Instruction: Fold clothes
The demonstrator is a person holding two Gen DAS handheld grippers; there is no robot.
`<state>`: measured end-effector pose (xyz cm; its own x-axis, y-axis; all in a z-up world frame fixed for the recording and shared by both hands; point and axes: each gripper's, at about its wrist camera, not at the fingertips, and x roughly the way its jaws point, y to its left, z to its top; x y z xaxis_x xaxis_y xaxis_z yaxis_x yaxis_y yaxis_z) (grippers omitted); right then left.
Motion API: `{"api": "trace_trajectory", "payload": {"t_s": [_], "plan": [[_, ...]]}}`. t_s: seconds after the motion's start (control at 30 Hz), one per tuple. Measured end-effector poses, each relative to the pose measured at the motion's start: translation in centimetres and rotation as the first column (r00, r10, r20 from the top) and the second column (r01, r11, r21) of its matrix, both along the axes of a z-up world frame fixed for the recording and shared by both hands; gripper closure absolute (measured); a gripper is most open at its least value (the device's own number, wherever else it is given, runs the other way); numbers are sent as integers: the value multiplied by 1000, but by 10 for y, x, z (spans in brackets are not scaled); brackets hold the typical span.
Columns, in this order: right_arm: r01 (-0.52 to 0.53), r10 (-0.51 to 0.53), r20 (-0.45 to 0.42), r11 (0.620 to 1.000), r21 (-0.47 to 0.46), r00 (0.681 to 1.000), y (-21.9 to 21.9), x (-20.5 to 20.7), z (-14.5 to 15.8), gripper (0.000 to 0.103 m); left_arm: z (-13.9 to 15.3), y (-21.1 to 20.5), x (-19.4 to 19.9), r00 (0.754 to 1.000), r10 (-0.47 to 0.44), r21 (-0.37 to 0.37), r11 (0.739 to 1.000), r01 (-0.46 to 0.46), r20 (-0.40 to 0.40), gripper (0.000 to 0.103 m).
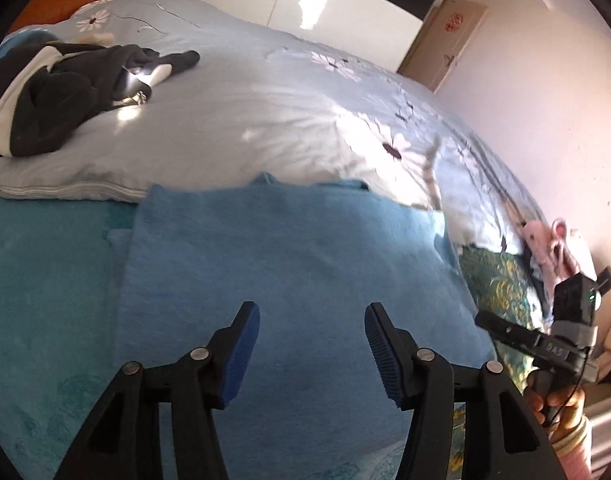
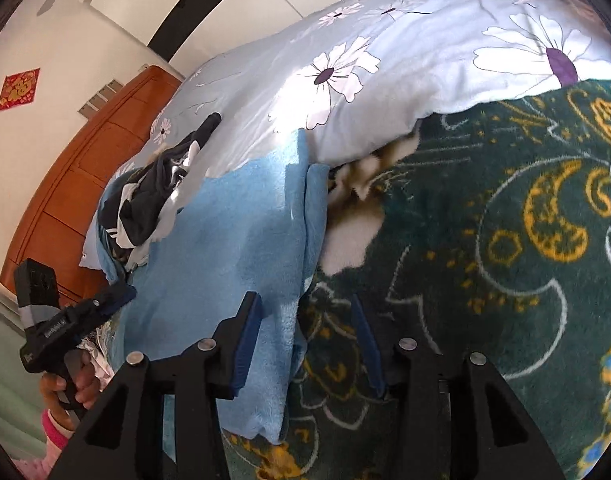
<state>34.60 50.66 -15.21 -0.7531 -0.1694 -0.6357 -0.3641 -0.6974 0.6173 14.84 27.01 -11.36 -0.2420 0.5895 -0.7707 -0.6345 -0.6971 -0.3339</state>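
Cloth (image 1: 289,264) (light blue) lies flat beneath both parted hand-held grippers.

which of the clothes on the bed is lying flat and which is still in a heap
The light blue garment lies flat, spread just ahead of the grippers. The black and white garment is the crumpled heap, farther off on the floral duvet.

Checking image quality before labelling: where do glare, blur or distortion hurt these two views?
Left wrist view: sunlight blows out the floral duvet at centre, fisheye bends the bed, edges smear. Right wrist view: glare on the duvet's daisies, slight blur on the blue garment.
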Motion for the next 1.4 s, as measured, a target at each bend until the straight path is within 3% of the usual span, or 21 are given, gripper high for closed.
{"api": "trace_trajectory", "payload": {"t_s": [0.1, 0.17, 0.3, 0.47, 0.5, 0.53, 0.57, 0.63, 0.7, 0.83, 1.03, 1.2, 1.3, 1.4], "plan": [[-29, 27, -27, 997, -77, 999, -5, -2, -6, 55, -18, 18, 16, 999, -34, -59, 998, 36, 43, 44], [-26, 23, -28, 995, -99, 999, -8, -7, -9, 55, -19, 15, 29, 1000, -8, -89, 996, 9, 7, 46], [-13, 6, -55, 991, -132, 998, -7, -10, -12, 55, -21, 10, 46, 1000, -15, -67, 998, 13, -28, 46], [-12, -1, -76, 986, -168, 997, -9, -14, -13, 53, -31, 16, 49, 997, -36, -91, 995, 30, -65, 47], [-12, -1, -78, 985, -175, 997, -10, -17, -13, 53, -27, 12, 50, 998, -34, -60, 998, 31, -61, 47], [-9, -4, -73, 983, -182, 997, -10, -18, -13, 56, -22, 7, 52, 998, -33, -28, 999, 31, -57, 47], [-5, -8, -67, 982, -189, 998, -11, -20, -13, 66, -19, 3, 53, 998, -34, 1, 999, 35, -48, 48], [1, -13, -58, 978, -208, 998, -11, -23, -12, 78, -20, 0, 54, 998, -61, 35, 998, 60, 9, 48], [3, -15, -58, 979, -203, 998, -12, -25, -7, 82, -31, 0, 48, 995, -64, 27, 998, 62, 76, 50], [-17, 13, -33, 994, -108, 999, -25, -34, 23, 84, -33, -33, 28, 972, -40, 198, 980, -7, 233, 50], [-89, 87, 25, 990, 113, 996, -61, -62, 90, 84, -18, -123, 19, 963, 87, 333, 927, -171, 254, 50], [-214, 197, 86, 933, 291, 977, -119, -105, 135, 84, -15, -201, 8, 934, 228, 397, 858, -327, 275, 48], [-300, 263, 150, 880, 368, 953, -163, -138, 139, 84, -19, -236, 6, 903, 312, 409, 813, -415, 296, 48], [-382, 310, 237, 841, 382, 921, -202, -166, 118, 84, -27, -254, 5, 879, 356, 398, 791, -465, 318, 48]]}}
